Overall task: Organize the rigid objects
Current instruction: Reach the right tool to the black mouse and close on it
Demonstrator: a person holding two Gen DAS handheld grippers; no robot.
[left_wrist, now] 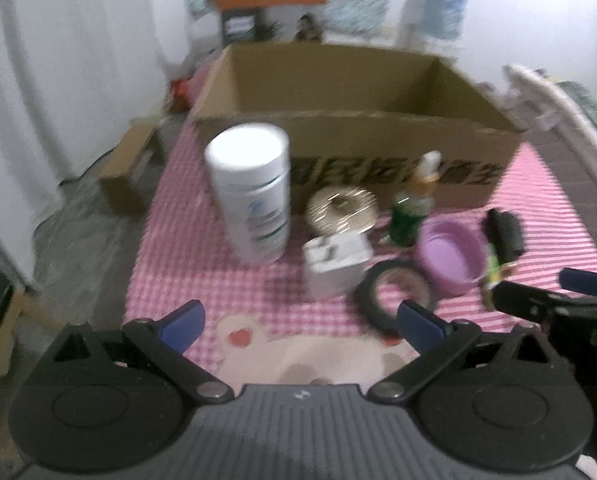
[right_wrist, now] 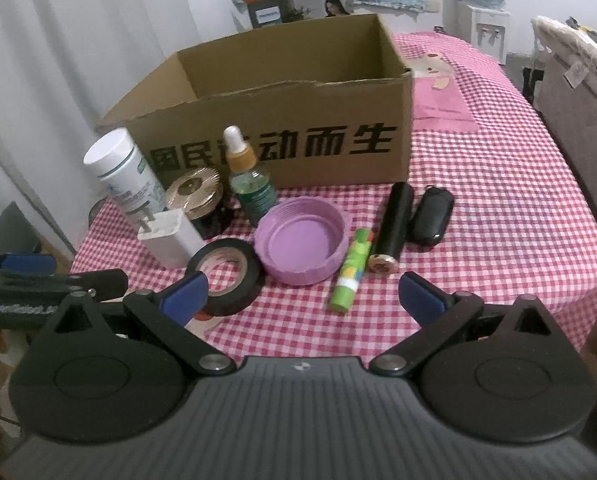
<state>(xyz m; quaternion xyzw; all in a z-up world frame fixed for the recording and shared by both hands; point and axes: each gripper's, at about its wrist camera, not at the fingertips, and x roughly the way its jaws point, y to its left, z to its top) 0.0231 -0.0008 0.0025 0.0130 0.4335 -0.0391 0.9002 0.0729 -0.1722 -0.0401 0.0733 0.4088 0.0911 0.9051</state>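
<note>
Clustered on the pink checked worktop just before an open cardboard box: white bottle, gold-lidded jar, dropper bottle, white charger, black tape roll, purple lid, green glue stick, black tube, key fob. Low over the near edge, left gripper and right gripper, fingers spread wide apart on both, holding nothing.

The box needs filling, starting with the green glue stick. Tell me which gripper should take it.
Right. The green glue stick lies just ahead of the open right gripper, between its fingers' line. From the left gripper, also open, it sits far off to the side, past the black tape roll.
</note>
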